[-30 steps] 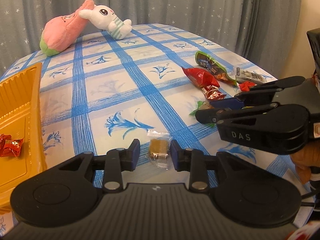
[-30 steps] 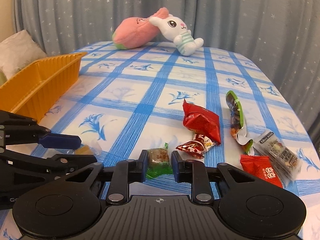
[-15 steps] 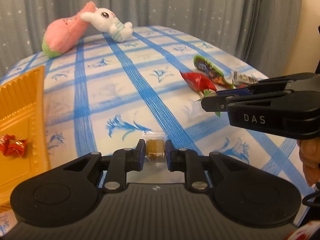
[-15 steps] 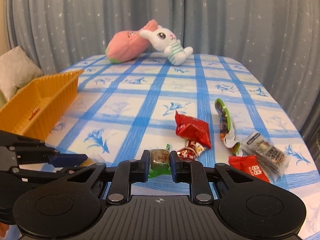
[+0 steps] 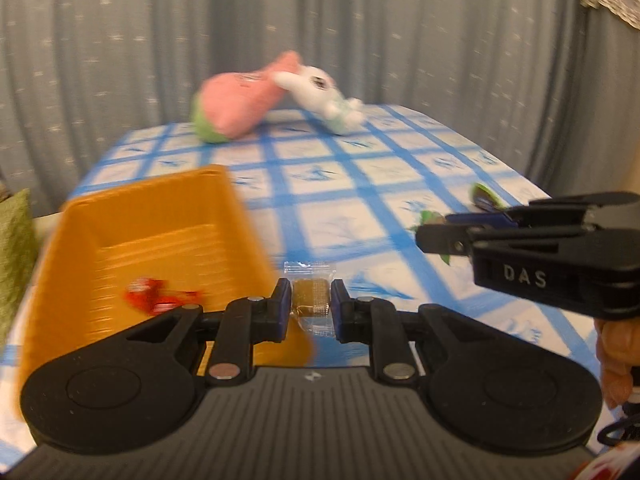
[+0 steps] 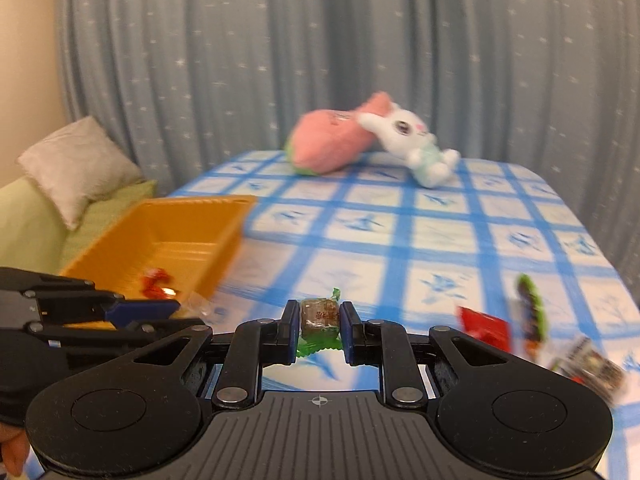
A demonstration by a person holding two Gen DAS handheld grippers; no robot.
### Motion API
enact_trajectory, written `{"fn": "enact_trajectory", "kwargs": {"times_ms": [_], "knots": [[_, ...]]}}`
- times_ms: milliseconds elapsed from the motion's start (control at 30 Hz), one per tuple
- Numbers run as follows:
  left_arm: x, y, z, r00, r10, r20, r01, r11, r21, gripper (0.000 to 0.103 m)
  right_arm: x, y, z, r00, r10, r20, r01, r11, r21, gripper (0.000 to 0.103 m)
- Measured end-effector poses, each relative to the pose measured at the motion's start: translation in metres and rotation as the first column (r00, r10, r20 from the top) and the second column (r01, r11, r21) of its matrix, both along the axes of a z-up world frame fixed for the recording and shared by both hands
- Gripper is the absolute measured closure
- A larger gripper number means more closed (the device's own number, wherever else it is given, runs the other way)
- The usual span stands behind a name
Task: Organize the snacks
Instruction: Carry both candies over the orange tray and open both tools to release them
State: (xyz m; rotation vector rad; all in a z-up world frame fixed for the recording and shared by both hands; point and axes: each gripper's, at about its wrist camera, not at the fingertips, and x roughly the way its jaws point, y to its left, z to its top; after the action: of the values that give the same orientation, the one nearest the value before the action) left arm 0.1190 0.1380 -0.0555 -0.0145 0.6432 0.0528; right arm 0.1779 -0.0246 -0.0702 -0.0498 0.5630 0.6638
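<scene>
The left gripper (image 5: 311, 307) pinches a clear-wrapped tan candy (image 5: 312, 302) just off the near right corner of the orange tray (image 5: 148, 216). The right gripper (image 6: 319, 326) clamps a green-wrapped brown sweet (image 6: 318, 314) right of the tray and clear of its rim.

Risks, as I judge them: each hold is on a slippery wrapper, so a jolt could shake a piece loose short of the tray; the two grippers sit close together and could knock each other at the rim.

Only the right view shows the snacks (image 6: 486, 328) left on the cloth far right of the tray, though blur makes them hard to count. The left view looks deeper into the tray, where a red candy (image 5: 154, 295) lies.
</scene>
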Motion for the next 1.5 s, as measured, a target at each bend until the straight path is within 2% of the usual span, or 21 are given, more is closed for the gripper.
{"fn": "enact_trajectory", "kwargs": {"times_ms": [333, 600, 1067, 1500], "knots": [[-0.030, 0.067, 0.013, 0.987, 0.160, 0.019, -0.160, 0.987, 0.001, 0.084, -0.017, 0.072, 0.008, 0.989, 0.150, 0.000, -0.150, 0.988, 0.033, 0.082], [-0.042, 0.094, 0.009, 0.976, 0.216, 0.010, -0.216, 0.976, -0.020, 0.084, -0.027, 0.110, 0.005, 0.977, 0.212, -0.014, -0.211, 0.977, 0.031, 0.082], [-0.049, 0.116, 0.006, 0.958, 0.287, 0.012, -0.286, 0.958, -0.031, 0.084, -0.024, 0.118, -0.005, 0.977, 0.209, -0.036, -0.208, 0.978, 0.019, 0.082], [-0.051, 0.119, 0.006, 0.952, 0.304, 0.013, -0.304, 0.952, -0.038, 0.084, -0.025, 0.121, -0.005, 0.976, 0.215, -0.032, -0.213, 0.976, 0.039, 0.081]]}}
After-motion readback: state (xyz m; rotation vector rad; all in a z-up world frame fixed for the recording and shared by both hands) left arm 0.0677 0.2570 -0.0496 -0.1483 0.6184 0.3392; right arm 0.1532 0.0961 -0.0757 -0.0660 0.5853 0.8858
